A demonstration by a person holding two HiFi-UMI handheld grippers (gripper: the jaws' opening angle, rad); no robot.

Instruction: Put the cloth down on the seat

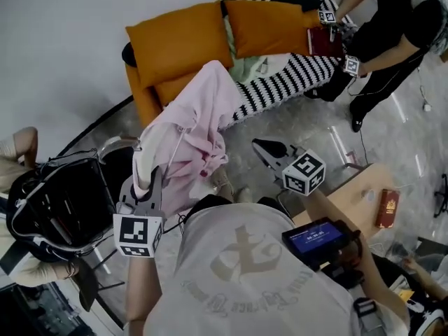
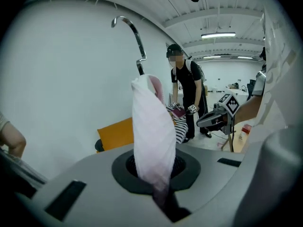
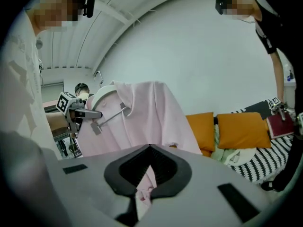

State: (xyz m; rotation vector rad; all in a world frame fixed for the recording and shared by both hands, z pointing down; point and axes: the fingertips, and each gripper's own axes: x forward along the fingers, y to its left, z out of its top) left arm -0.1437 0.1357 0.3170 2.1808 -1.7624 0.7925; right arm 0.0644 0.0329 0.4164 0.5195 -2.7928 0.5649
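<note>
My left gripper (image 1: 145, 187) is clamped on a pale pink fabric cloth (image 1: 192, 128), pinching one bunched fold. The rest hangs loose in the air, short of the black-and-white striped sofa seat (image 1: 280, 82) and off its front edge, over the floor. My right gripper (image 1: 262, 148) sits beside the cloth, also short of the seat. Its jaws look closed together on nothing, and the pink showing in their gap reads to me as cloth beyond them.

The cloth is not down yet.

Risks as I judge them:
- It's a one-point pinch on a fold, so the fabric could slide out during the reach and drop on the floor in front of the seat.
- Two orange cushions (image 1: 178, 40) and a pale green item (image 1: 245, 67) take up the back of the seat. The cloth may land draped on them, or slump off the front edge.
- A curved metal hook (image 2: 135, 37) sticks up above the cloth and could snag.
- A person in black (image 1: 392, 26) works at the seat's far end with grippers, so a wide swing could hit them.
</note>
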